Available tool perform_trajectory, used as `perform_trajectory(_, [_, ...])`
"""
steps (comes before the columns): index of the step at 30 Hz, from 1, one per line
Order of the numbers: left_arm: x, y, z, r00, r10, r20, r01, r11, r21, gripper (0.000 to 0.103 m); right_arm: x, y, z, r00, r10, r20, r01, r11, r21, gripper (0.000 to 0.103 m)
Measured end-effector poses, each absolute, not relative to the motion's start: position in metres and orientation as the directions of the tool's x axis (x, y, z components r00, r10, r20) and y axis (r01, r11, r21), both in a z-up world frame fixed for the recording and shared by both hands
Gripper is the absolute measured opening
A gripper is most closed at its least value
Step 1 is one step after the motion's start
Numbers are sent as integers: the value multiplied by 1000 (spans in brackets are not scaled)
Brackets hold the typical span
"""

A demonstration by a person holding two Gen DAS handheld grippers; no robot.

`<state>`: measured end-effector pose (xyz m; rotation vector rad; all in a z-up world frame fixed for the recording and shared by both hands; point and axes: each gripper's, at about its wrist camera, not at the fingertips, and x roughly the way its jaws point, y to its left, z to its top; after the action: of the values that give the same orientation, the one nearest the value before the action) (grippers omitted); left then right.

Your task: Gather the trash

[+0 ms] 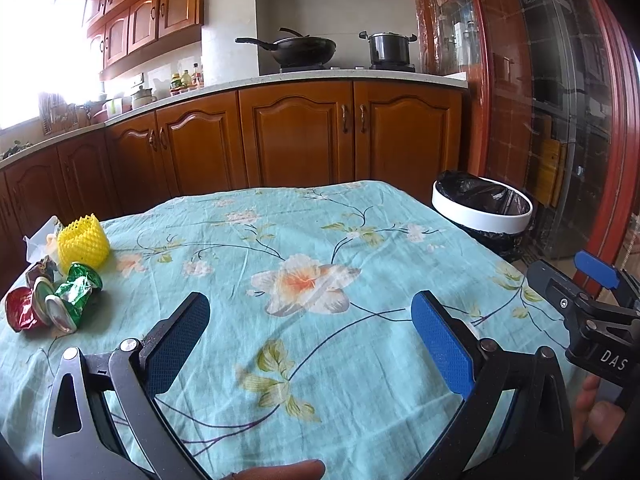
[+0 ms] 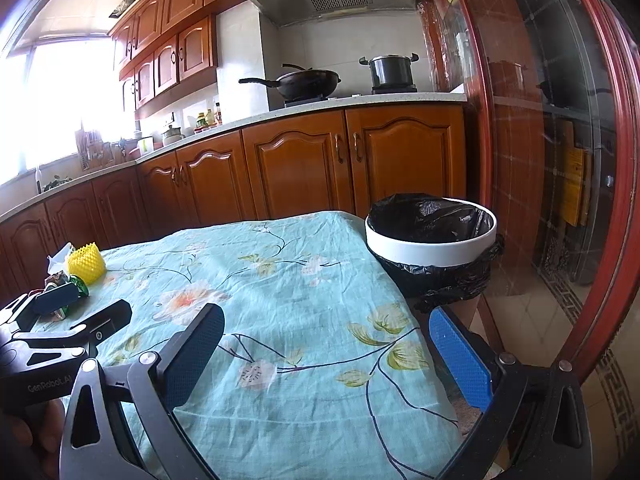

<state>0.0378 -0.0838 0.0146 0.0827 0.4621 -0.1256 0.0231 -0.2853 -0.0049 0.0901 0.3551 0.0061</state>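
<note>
Left gripper (image 1: pixel 310 316): jaws released, empty, above the desk (image 1: pixel 360 380).
Right gripper (image 2: pixel 326 334): jaws released, empty.
Left view only: crushed cans (image 1: pixel 52 300) unobstructed.
Right view only: bin (image 2: pixel 432 236) close.

one bin (image 1: pixel 482 210), one yellow net (image 1: pixel 83 245), three crushed cans (image 1: pixel 54 300)

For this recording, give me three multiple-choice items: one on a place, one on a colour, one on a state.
1. Where is the trash bin?
A. on the counter
B. beside the table's far right corner
C. under the window

2. What colour is the foam fruit net?
A. yellow
B. white
C. blue

3. How is the left gripper?
A. shut on a can
B. shut on nothing
C. open, holding nothing

Answers:
1 B, the bin stands off the tablecloth edge.
2 A, the net is bright yellow beside the crushed cans.
3 C, its fingers stand wide apart over bare cloth.
</note>
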Motion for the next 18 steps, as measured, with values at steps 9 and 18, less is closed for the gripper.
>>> perform_trajectory(9, [37,-84,15,890,-99,-445,137,989,54,103,22,-285,-4,938,21,-346,10,996,88,103])
perform_trajectory(18, [37,-83,15,887,-103,-451,138,989,44,103,22,-285,-4,938,23,-346,8,996,89,103])
